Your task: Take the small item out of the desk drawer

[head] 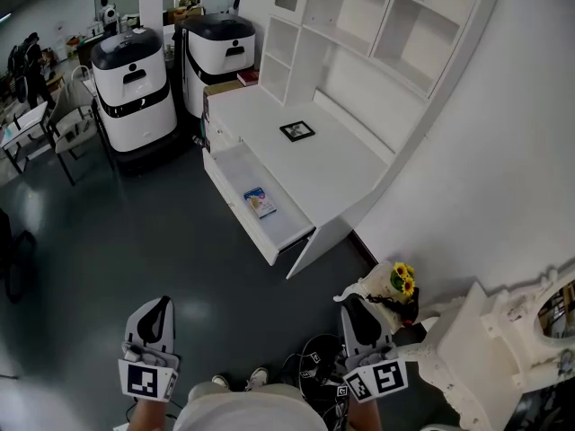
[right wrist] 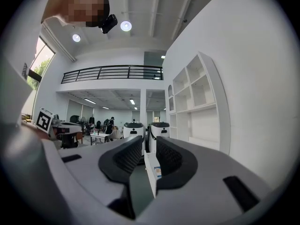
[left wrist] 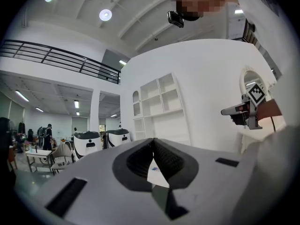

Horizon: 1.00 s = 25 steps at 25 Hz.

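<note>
A white desk (head: 337, 164) stands ahead with its drawer (head: 235, 171) pulled out. In the drawer lies the small item (head: 260, 202), a flat blue and white pack. Both grippers are held low and near me, far from the desk. My left gripper (head: 160, 305) is shut, its tips touching with nothing between them (left wrist: 153, 142). My right gripper (head: 355, 308) stands open by a narrow gap and holds nothing (right wrist: 149, 142). Past its jaws in the right gripper view, the drawer (right wrist: 150, 165) and the small item (right wrist: 158, 172) show in the distance.
A small black picture frame (head: 296, 131) lies on the desk top under white shelves (head: 359, 16). Two white and black machines (head: 135, 88) (head: 218, 52) stand left of the desk. A sunflower pot (head: 402, 281), white ornate furniture (head: 503, 330) and floor cables (head: 314, 357) are near my right.
</note>
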{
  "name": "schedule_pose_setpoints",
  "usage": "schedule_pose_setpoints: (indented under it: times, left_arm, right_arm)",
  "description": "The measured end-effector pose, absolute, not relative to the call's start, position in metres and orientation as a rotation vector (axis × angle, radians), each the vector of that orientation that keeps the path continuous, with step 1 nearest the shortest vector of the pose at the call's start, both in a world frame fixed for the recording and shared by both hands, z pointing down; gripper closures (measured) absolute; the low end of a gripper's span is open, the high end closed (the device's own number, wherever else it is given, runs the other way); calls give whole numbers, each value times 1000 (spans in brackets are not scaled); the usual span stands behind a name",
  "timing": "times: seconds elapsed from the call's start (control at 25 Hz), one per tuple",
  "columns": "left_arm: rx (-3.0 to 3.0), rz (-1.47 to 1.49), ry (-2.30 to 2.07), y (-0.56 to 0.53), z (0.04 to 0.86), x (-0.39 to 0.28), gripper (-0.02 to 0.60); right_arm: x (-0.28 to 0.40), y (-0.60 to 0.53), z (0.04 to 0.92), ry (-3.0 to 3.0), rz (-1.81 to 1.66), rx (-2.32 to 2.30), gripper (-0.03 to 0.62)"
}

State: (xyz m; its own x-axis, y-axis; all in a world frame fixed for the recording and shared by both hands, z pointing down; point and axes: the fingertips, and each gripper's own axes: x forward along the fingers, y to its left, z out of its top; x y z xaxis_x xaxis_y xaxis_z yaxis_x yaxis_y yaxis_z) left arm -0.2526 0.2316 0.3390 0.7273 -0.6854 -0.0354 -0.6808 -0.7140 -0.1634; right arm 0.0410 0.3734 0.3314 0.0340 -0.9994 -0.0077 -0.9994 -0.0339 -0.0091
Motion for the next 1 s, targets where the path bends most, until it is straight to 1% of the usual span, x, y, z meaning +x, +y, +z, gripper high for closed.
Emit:
schedule_pose_setpoints:
  times: [0.04, 0.08, 0.16, 0.2, 0.24, 0.32, 0.4, 0.72, 0.84, 1.0]
  left_arm:
    - [-2764, -42, 1105, 230, 339, -249, 566]
    - [-2764, -41, 1108, 229, 339, -246, 565]
    - [-2752, -27, 1113, 227, 336, -241, 566]
    - [-2749, -22, 1118, 225, 335, -239, 566]
    - [-2748, -21, 1126, 224, 335, -237, 566]
    - [-2747, -22, 1148, 222, 336, -233, 566]
    - [-2744, -22, 1167, 220, 337, -229, 565]
    - [-2746, -87, 1262, 220, 360, -230, 565]
    - [-2778, -114, 1306, 209, 379, -233, 566]
    - [-2814, -90, 1279, 178, 390, -216, 566]
  right_arm:
    - [44, 371, 331, 2186, 9, -2240, 489]
    - [47, 368, 330, 2196, 16, -2226, 457]
    - [53, 362, 328, 2213, 21, -2190, 359]
    - [56, 359, 328, 2222, 21, -2174, 294]
    - [59, 356, 328, 2232, 21, -2163, 251]
    - [66, 351, 329, 2256, 16, -2143, 195]
    - [71, 345, 332, 2284, -3, -2116, 183]
    - [73, 318, 358, 2384, -104, -2001, 183]
    - [68, 308, 365, 2429, -125, -1986, 183]
    - [76, 284, 377, 2436, -170, -2017, 183]
